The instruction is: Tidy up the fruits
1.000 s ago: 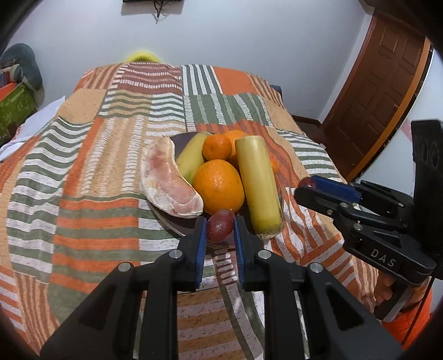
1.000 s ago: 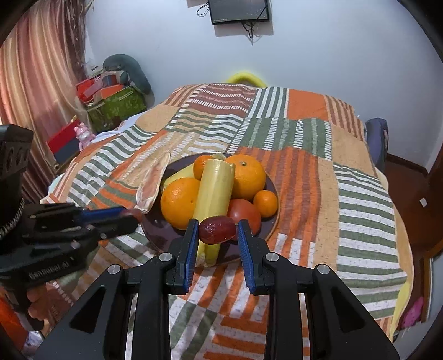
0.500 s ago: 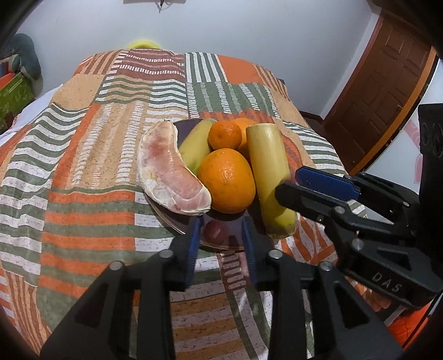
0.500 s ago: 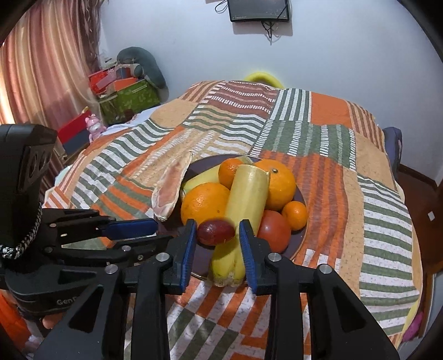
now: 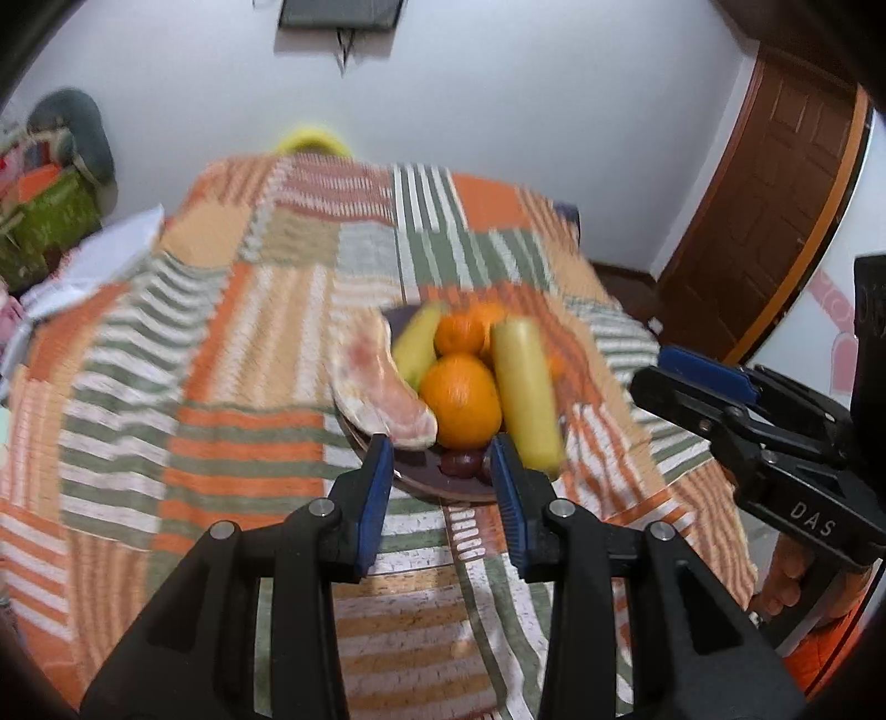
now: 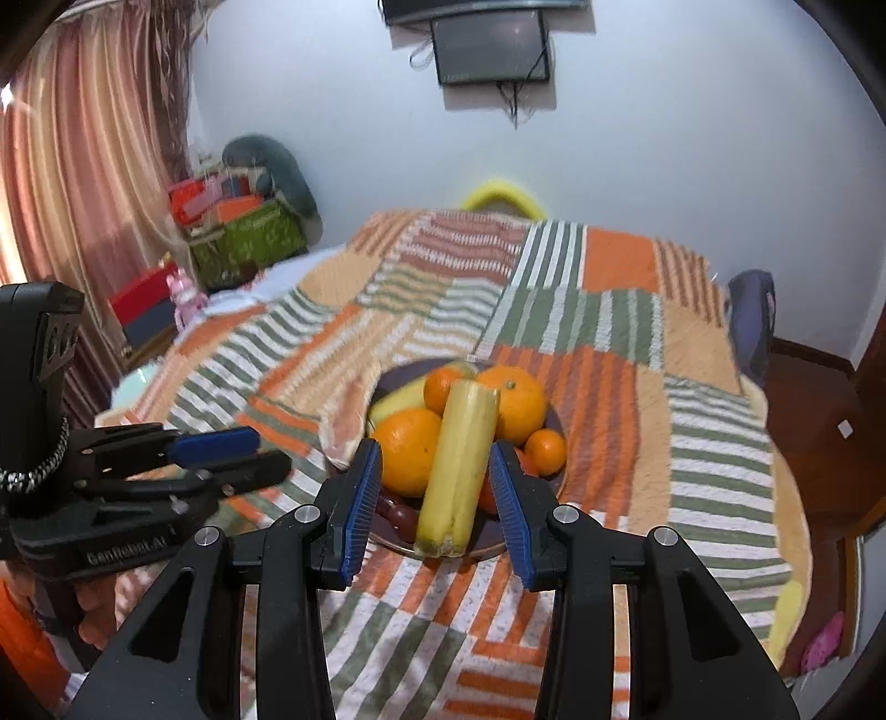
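Observation:
A dark plate (image 5: pixel 443 490) (image 6: pixel 487 540) on the striped quilt holds oranges (image 5: pixel 460 400) (image 6: pixel 407 457), a long yellow fruit (image 5: pixel 526 390) (image 6: pixel 457 471), a pomelo slice (image 5: pixel 382 387), a banana (image 5: pixel 418 340), a tomato and small tangerines (image 6: pixel 545 450). Two red grapes (image 5: pixel 459 462) (image 6: pixel 401 515) lie at the plate's near edge. My left gripper (image 5: pixel 441 476) is open and empty, a little above and behind the plate. My right gripper (image 6: pixel 434 487) is open and empty, pulled back from the plate. Each gripper shows in the other's view (image 5: pixel 714 399) (image 6: pixel 221 459).
The patchwork quilt (image 6: pixel 587 310) covers the bed. A wooden door (image 5: pixel 775 221) is at the right. Boxes and a green bag (image 6: pixel 243 238) stand by the curtain at the left. A screen (image 6: pixel 490 47) hangs on the far wall.
Both grippers opened and let their red grapes go onto the plate's near edge, the left first. Both have pulled back and up from the plate.

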### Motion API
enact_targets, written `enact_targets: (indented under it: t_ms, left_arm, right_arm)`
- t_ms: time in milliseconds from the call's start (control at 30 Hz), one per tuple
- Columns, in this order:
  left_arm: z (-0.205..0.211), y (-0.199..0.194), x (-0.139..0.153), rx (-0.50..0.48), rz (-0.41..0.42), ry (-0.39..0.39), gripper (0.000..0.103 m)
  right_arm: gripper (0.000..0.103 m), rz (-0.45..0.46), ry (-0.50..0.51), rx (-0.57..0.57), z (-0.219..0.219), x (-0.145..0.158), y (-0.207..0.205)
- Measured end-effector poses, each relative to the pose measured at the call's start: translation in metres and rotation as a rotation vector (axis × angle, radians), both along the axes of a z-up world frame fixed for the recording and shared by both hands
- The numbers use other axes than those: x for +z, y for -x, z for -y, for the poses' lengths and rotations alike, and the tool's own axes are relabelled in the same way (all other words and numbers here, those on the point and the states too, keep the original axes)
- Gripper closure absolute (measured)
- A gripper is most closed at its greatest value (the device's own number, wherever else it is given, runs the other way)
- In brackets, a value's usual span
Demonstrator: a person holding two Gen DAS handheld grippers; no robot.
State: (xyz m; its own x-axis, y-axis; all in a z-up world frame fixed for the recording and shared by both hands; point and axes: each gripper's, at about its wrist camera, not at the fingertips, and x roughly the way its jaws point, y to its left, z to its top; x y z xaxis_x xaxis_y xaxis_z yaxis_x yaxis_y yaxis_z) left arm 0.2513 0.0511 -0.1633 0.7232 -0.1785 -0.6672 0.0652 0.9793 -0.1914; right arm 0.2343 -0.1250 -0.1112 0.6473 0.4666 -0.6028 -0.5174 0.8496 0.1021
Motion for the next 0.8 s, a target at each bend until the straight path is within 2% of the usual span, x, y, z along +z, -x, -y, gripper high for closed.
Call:
enact_targets:
  t_ms: [300,433,533,600,667,700,800]
  left_arm:
    - [0.01,0.096,0.11,0.053,0.293,-0.07,0.067]
    - [0.019,0.141,0.146,0.059,0.414,-0.081,0.067]
    - [0.028,0.171,0.166,0.062,0.488,-0.094,0.067]
    - [0.033,0.185,0.173,0.06,0.519,-0.094,0.06]
    - [0.039,0.202,0.18,0.066,0.56,-0.104,0.047]
    - [0.043,0.211,0.183,0.072,0.584,-0.116,0.046]
    - [0.048,0.226,0.186,0.072,0.612,-0.128,0.035]
  right_arm:
    - [0.066,0.18,-0.081,-0.051,0.028,0.077,0.073]
    - [0.065,0.271,-0.127,-0.068,0.039,0.108,0.111]
    - [0.059,0.331,-0.173,-0.077,0.047,0.126,0.138]
    - [0.058,0.372,-0.196,-0.085,0.05,0.135,0.156]
    - [0.055,0.401,-0.203,-0.089,0.051,0.14,0.167]
    - [0.053,0.413,-0.206,-0.091,0.051,0.142,0.171]
    - [0.04,0.451,-0.212,-0.11,0.049,0.143,0.181]
